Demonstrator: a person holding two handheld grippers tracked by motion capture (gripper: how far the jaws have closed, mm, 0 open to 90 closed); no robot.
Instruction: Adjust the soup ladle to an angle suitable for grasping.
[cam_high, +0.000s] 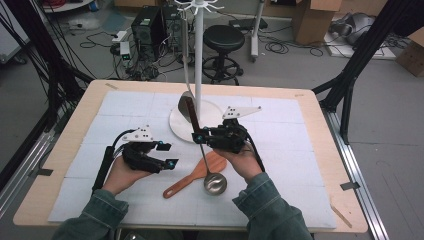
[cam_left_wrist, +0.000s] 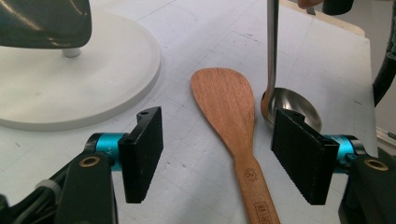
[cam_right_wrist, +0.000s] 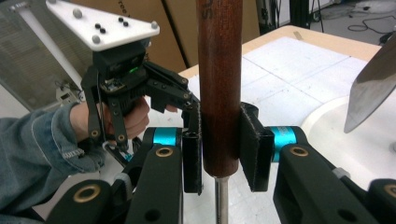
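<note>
The ladle (cam_high: 207, 160) is a steel one with a round polished bowl (cam_left_wrist: 292, 105), a thin metal shaft and a dark reddish-brown wooden grip (cam_right_wrist: 218, 84) at the top. It stands nearly upright, the bowl low over the white padded counter (cam_high: 280, 150) just beside the wooden spatula (cam_left_wrist: 233, 121), the grip leaning toward the white stand (cam_high: 198, 60). Whether the bowl touches the pad I cannot tell.

The right gripper (cam_high: 201, 136) has its fingers (cam_right_wrist: 254, 149) clamped on the lower end of that wooden grip, one pad on each side, with the steel shaft coming out just below them. The hand holding it sits on the near side of the stand's round base (cam_high: 177, 127).

The wooden spatula lies flat on the counter, its broad rounded blade pointing toward the stand's base and its handle, stamped with a small mark, running back toward the person. It lies right next to the ladle's bowl.

The left gripper (cam_high: 167, 155) hovers low to the left of the spatula, its fingers (cam_left_wrist: 142, 149) spread apart with nothing between them; in the left gripper view the spatula handle lies beyond the gap.

A steel turner blade (cam_high: 186, 105) hangs by the stand's pole, above the base.
</note>
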